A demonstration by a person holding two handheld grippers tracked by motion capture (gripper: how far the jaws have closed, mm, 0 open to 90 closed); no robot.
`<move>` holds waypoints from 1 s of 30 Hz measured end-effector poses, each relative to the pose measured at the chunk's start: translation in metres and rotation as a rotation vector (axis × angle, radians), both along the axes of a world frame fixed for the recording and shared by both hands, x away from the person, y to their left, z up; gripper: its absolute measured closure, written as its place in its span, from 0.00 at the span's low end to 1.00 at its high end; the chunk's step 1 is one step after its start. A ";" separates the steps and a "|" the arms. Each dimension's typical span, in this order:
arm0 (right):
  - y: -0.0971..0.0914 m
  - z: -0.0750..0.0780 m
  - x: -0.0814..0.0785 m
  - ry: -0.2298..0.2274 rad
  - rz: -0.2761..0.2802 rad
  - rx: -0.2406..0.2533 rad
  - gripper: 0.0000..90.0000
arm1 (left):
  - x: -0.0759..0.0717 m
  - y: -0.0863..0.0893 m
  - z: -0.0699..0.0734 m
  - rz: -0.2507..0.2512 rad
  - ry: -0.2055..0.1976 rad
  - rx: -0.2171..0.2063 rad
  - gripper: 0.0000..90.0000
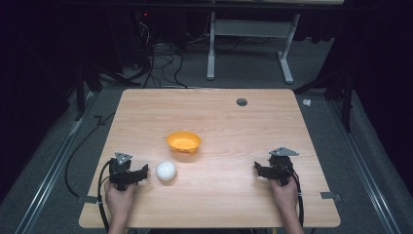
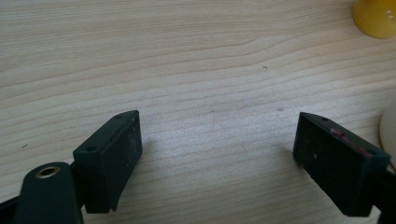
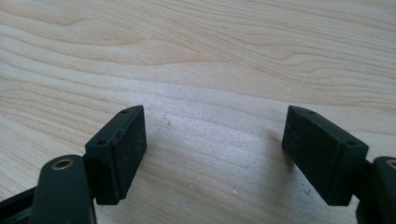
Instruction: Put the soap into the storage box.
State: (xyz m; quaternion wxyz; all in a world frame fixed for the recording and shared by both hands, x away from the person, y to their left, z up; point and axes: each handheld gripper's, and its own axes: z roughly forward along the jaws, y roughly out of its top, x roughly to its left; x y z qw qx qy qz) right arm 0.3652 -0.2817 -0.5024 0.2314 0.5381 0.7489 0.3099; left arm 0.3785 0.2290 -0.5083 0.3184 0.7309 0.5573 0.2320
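Both the left gripper (image 1: 144,171) and right gripper (image 1: 256,168) hold jaws apart, empty; white ball (image 1: 166,171) unmarked.

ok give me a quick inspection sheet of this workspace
surface: wooden table, round grey port near far edge
job's things: white ball just right of left claw; orange bowl behind it, apart
clutter: nothing seen
grippers: left claw open, bare wood between jaws; right claw open, nothing between jaws
cables: black cable trails from left claw; floor cables beyond table
surroundings: dark room, white table frame behind
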 end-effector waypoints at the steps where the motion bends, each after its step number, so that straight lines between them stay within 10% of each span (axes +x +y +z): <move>1: 0.000 0.000 0.000 0.000 0.000 0.000 0.25 | 0.000 0.000 0.000 0.000 0.000 0.000 0.18; 30: 0.000 0.000 0.000 0.000 -0.009 0.003 0.26 | -0.002 0.000 0.000 0.022 0.001 -0.009 0.17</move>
